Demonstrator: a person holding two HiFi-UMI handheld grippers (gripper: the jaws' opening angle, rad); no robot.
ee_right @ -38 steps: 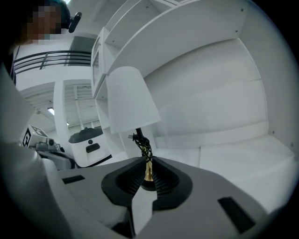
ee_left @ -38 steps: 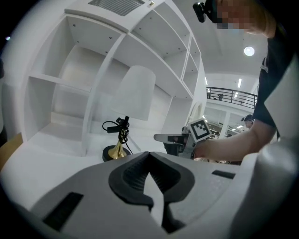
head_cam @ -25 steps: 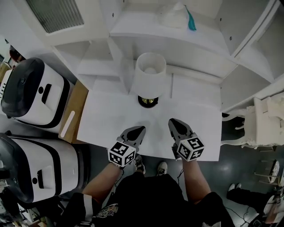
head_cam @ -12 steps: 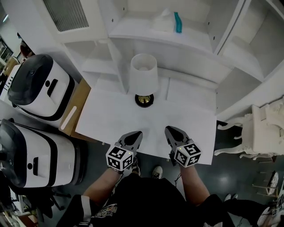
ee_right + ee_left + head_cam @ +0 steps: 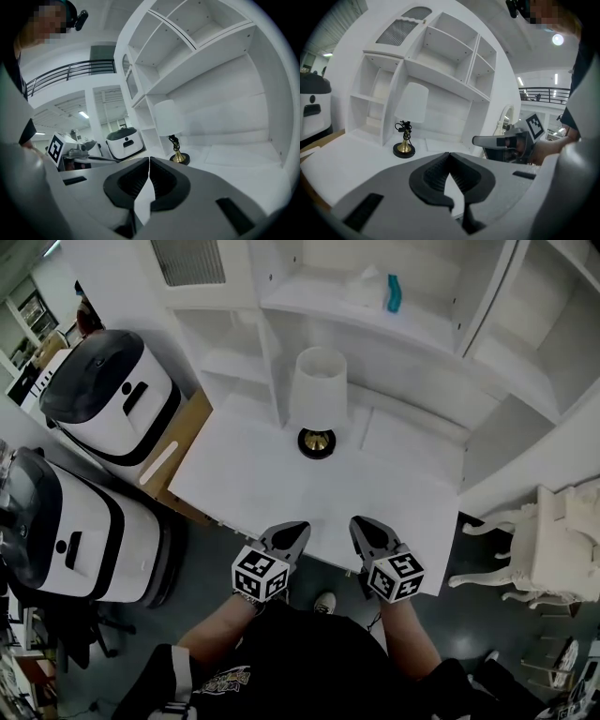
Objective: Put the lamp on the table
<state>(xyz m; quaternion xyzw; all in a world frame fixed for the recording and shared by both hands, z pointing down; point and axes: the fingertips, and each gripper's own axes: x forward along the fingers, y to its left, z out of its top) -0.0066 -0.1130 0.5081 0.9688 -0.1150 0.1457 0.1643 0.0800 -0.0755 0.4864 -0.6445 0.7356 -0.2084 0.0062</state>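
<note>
Risk is tipping: the white-shaded, brass-stemmed lamp (image 5: 318, 407) stands mid-frame on the white table (image 5: 248, 486). Lower down, the left gripper (image 5: 300, 527) and right gripper (image 5: 356, 522) (both closed on nothing) could jolt the table's near edge.

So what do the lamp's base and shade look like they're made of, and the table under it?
Lamp base: black disc with a shiny gold centre, likely brass-toned metal.
Shade: matte white, evenly soft-looking, probably fabric or paper.
Table: flat white top with a faint sheen, probably painted or laminated board.
</note>
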